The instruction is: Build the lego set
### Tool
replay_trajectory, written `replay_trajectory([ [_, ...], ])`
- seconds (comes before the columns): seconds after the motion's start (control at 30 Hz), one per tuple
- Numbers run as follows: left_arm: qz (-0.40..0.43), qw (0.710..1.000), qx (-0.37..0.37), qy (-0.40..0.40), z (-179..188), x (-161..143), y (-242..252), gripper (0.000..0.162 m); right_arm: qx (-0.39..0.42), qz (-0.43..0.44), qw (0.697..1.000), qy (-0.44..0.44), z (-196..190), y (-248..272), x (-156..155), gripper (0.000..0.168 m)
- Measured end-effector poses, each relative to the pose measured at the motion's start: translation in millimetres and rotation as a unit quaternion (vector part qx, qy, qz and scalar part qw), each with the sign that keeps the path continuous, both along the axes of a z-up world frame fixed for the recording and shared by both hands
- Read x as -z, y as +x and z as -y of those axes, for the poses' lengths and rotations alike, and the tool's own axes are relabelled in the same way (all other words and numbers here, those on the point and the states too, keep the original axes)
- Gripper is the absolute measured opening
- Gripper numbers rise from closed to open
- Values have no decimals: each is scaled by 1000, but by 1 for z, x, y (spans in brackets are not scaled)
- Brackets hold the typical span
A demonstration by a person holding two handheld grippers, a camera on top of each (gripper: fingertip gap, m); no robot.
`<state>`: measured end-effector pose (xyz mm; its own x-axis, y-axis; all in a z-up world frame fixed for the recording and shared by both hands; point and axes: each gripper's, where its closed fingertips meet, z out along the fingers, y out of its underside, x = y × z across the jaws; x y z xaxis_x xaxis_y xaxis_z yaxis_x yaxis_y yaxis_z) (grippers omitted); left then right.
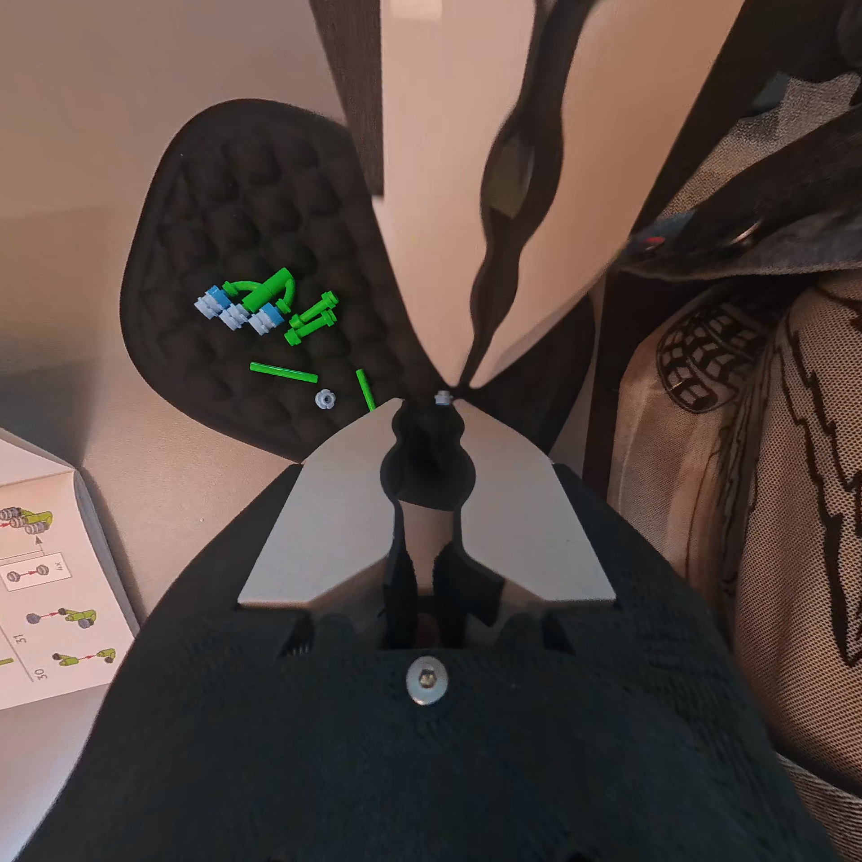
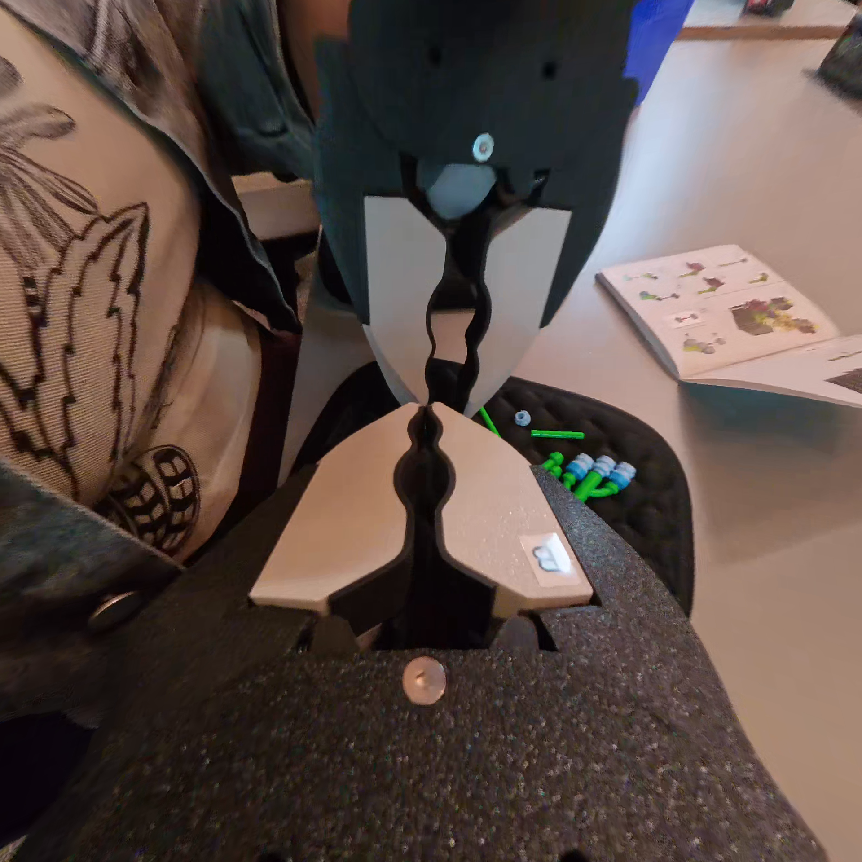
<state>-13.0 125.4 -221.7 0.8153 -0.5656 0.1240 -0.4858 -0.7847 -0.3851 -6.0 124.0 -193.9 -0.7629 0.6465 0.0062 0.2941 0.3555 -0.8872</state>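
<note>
We judge that we are in the middle of a small hand-off or joining step: the left gripper (image 1: 427,402) and the right gripper (image 1: 462,385) meet tip to tip at the centre of both views, with a tiny grey round piece (image 1: 443,398) caught where the tips touch. In the left wrist view that piece sits at the left gripper's right fingertip, though we cannot tell which claw truly has hold of it. The right gripper's jaws look pressed together at the tip; the left's stand narrowly apart farther back, and whether they pinch at the tip is not clear. The rest of the set lies on a black quilted pad (image 1: 261,186) — a green stem assembly with blue and grey flower heads (image 1: 247,303) at centre left of the left view, two green pins (image 1: 311,318) beside it, two loose green rods (image 1: 283,372) and a second grey round piece (image 1: 325,399) lower down. An open instruction booklet (image 2: 727,312) lies at the right of the right wrist view. Next, we think, the piece must be carried to a rod or stem and pushed on squarely — a light, steady grip matters. Both grippers are angled down over the pad's near edge, facing each other.
</note>
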Motion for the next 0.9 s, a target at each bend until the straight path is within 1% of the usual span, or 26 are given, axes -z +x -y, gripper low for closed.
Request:
replay_trajectory([
  [0.03,0,1000,-1,3,0,0,0,16,-1,7,1000,10,2,-1,5,1],
  [0.17,5,1000,-1,14,-2,-1,0,16,-5,42,997,60,3,-1,26,2],
  [0.3,10,1000,-1,18,-1,-1,0,16,-2,45,997,65,1,0,26,2],
  [0.37,21,999,-6,28,2,-4,-1,16,6,45,997,70,-4,1,25,6],
  [0.43,40,998,-22,54,2,-9,-6,16,20,45,996,74,-13,1,24,8],
  [0.5,70,990,-47,110,-1,-19,-14,16,38,46,996,73,-22,1,22,11],
  [0.57,121,968,-77,204,-6,-40,-22,20,62,43,995,64,-32,-1,17,12],
  [0.6,157,949,-92,258,-8,-54,-25,25,81,42,994,54,-38,-4,14,12],
  [0.63,194,923,-109,313,-8,-70,-30,30,105,44,993,38,-45,-8,11,13],
  [0.67,231,893,-128,365,-7,-85,-36,39,134,52,990,16,-52,-13,8,13],
  [0.73,288,834,-161,443,-2,-107,-51,62,181,82,980,-30,-62,-20,4,16],
  [0.77,307,810,-168,471,1,-114,-56,74,194,96,975,-44,-65,-22,4,17],
  [0.8,319,792,-172,492,5,-118,-60,82,205,106,972,-47,-67,-24,5,19],
  [0.83,324,782,-168,504,8,-119,-62,82,216,113,969,-40,-70,-26,7,19],
  [0.9,329,778,-151,514,13,-114,-59,82,231,133,964,-20,-76,-29,13,23],
])
